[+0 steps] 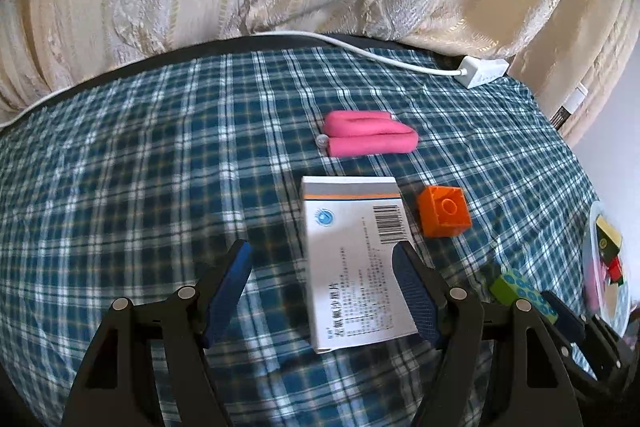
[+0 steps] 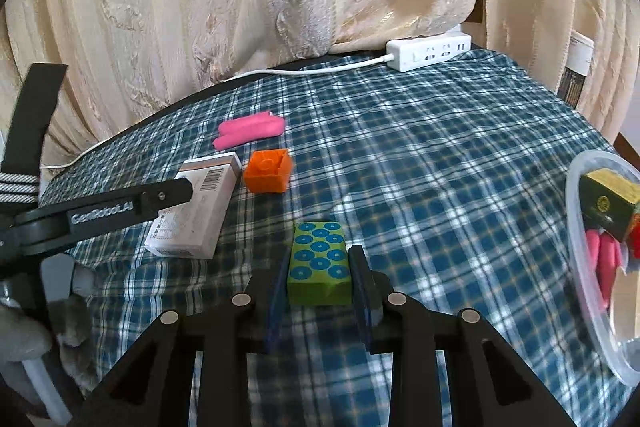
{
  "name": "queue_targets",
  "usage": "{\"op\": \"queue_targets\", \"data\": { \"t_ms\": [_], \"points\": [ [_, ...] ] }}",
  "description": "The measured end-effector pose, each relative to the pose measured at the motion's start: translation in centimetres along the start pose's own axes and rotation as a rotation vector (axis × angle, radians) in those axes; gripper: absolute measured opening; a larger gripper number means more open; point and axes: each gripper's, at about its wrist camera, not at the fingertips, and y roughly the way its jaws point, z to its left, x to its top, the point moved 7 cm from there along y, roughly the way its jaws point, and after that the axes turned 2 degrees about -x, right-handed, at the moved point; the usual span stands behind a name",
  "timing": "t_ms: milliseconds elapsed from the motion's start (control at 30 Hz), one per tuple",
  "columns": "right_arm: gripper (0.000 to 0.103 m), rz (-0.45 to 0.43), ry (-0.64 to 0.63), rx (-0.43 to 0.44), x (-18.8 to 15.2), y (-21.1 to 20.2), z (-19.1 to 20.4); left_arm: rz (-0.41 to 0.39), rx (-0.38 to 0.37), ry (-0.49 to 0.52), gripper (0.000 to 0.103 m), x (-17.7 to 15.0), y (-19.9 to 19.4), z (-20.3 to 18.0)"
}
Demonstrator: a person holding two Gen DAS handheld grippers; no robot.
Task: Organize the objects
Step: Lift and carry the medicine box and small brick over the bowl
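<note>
Surface: a tabletop (image 2: 440,155) covered in blue plaid cloth, a curtain behind it.
Right gripper (image 2: 320,279): closed onto the green block (image 2: 320,263), one finger against each long side; the block appears held near its rear end, low over the cloth.
Left gripper (image 1: 322,259): wide open and empty, lowered over the white box (image 1: 352,267); the right-hand finger overlaps the box face, the left-hand finger stands clear of it over bare cloth.
Bin (image 2: 580,267): a clear container at the right edge, already holding a dark box and pink and red pieces; judged the destination.
Loose items: orange block (image 2: 268,173) just beside the white box; pink roll (image 2: 248,129) beyond both; power strip (image 2: 428,53) at the far edge.
Risk, block: a grip so far back may let the block pivot and drop during carriage to the bin.
Risk, box: the gripper is off-centre; if closed as placed, the box may be pushed or twisted into the orange block rather than clamped.
Risk, bin: its rim may be struck on entry, as the contents leave little room.
Risk, grippers: the two are close together, so a collision is possible.
</note>
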Motion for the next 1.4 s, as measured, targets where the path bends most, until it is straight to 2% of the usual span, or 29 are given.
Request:
{"op": "queue_targets", "data": {
  "t_ms": [167, 267, 367, 567, 700, 733, 767, 800, 867, 967, 1133, 1400],
  "points": [
    [0.031, 0.024, 0.011, 0.010, -0.3, 0.5, -0.9, 0.021, 0.000, 0.017, 0.074, -0.3, 0.8, -1.4],
    [0.031, 0.036, 0.020, 0.023, -0.6, 0.8, -1.1, 0.017, 0.028, 0.035, 0.079, -0.1, 1.1, -2.1],
    [0.032, 0.044, 0.024, 0.035, -0.8, 1.1, -1.2, 0.030, 0.059, 0.055, 0.079, -0.2, 1.8, -2.5],
    [0.045, 0.045, 0.028, 0.040, -0.6, 1.7, -1.2, 0.028, 0.118, 0.079, 0.079, -0.1, 2.8, -2.5],
    [0.047, 0.047, 0.001, 0.019, -0.5, 2.1, -0.8, 0.010, 0.114, 0.083, 0.078, 0.1, 3.0, -2.3],
    [0.047, 0.046, -0.005, 0.015, -0.4, 2.2, -0.7, 0.004, 0.109, 0.087, 0.077, 0.1, 3.0, -2.4],
    [0.047, 0.046, -0.011, 0.011, -0.4, 2.3, -0.6, -0.005, 0.104, 0.093, 0.068, 0.2, 2.9, -2.4],
    [0.047, 0.046, -0.019, 0.002, -0.4, 2.3, -0.6, -0.013, 0.102, 0.099, 0.066, 0.2, 2.7, -2.5],
    [0.047, 0.045, -0.037, -0.014, -0.4, 2.4, -0.4, -0.016, 0.102, 0.101, 0.065, 0.2, 2.6, -2.4],
    [0.032, 0.043, -0.050, -0.035, -0.4, 2.3, -0.5, -0.035, 0.096, 0.098, 0.065, 0.3, 2.0, -2.2],
    [0.032, 0.039, -0.025, -0.003, -0.4, 1.6, -0.9, -0.089, 0.094, 0.103, 0.065, 0.9, 0.2, -2.3],
    [0.031, -0.026, 0.022, 0.002, 0.4, -1.4, -2.6, -0.165, 0.057, 0.143, 0.065, 1.2, -3.1, -4.5]
  ]
}}
